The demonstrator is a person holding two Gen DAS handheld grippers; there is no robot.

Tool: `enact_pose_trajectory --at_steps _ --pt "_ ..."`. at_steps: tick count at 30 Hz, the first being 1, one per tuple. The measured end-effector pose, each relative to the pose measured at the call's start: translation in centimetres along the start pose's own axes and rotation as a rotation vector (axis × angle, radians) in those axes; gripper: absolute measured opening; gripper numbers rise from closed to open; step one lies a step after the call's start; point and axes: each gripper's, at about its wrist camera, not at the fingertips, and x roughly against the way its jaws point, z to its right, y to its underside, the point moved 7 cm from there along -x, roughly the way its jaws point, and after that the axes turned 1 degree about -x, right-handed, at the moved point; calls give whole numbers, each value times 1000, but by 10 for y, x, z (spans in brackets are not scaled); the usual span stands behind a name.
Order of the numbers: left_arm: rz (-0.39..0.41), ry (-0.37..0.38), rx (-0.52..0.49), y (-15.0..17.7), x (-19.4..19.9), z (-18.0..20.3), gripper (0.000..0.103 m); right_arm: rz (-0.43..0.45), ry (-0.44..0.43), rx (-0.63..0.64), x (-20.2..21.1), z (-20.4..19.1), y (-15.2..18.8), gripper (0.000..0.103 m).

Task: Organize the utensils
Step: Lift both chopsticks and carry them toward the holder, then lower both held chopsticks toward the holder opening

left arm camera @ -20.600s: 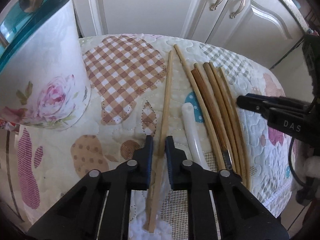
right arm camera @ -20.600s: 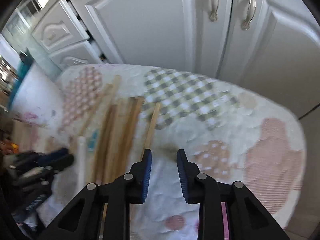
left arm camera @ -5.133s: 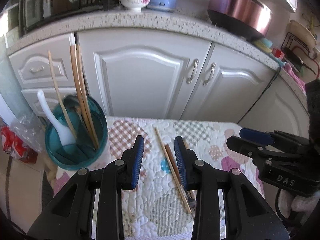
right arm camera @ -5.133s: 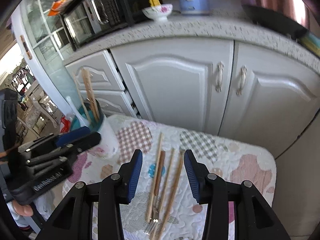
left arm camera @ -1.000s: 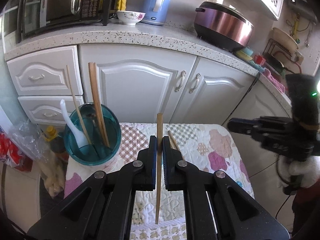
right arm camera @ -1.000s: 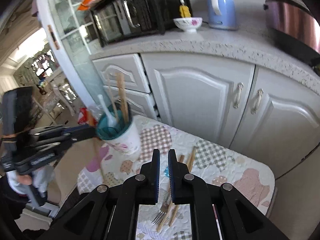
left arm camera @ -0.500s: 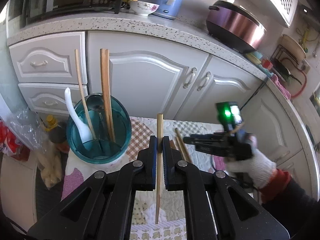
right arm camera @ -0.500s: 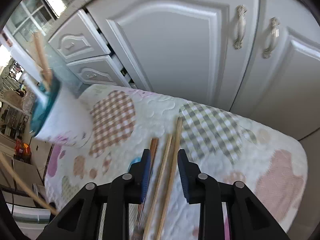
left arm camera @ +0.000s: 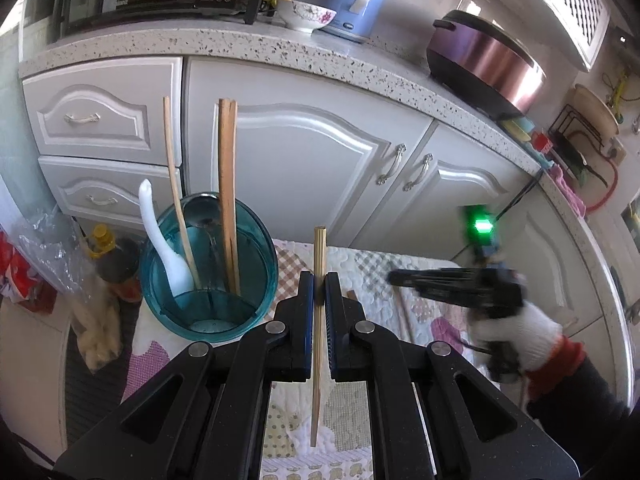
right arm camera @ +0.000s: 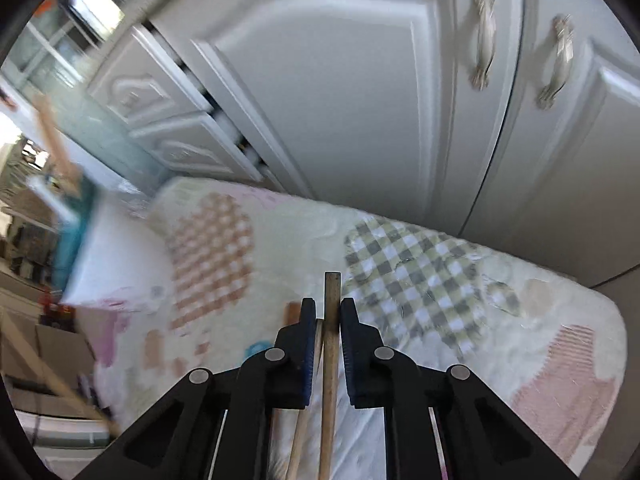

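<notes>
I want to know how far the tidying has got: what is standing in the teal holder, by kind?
In the teal holder:
Wooden chopsticks: 3
White spoon: 1
Metal spoon: 1
Total: 5

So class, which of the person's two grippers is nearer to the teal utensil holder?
Left. The left gripper, clamping a chopstick, hangs just beside the teal utensil holder. The right gripper is down over the quilted cloth, farther away on the opposite side.

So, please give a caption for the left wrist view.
Left hand-held gripper holding one chopstick beside the teal utensil holder.
</notes>
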Motion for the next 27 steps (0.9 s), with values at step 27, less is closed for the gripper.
enact_pose_trajectory --at_steps 27 --pt "94 6 -26 -10 52 19 4 264 -186 164 160 -95 22 11"
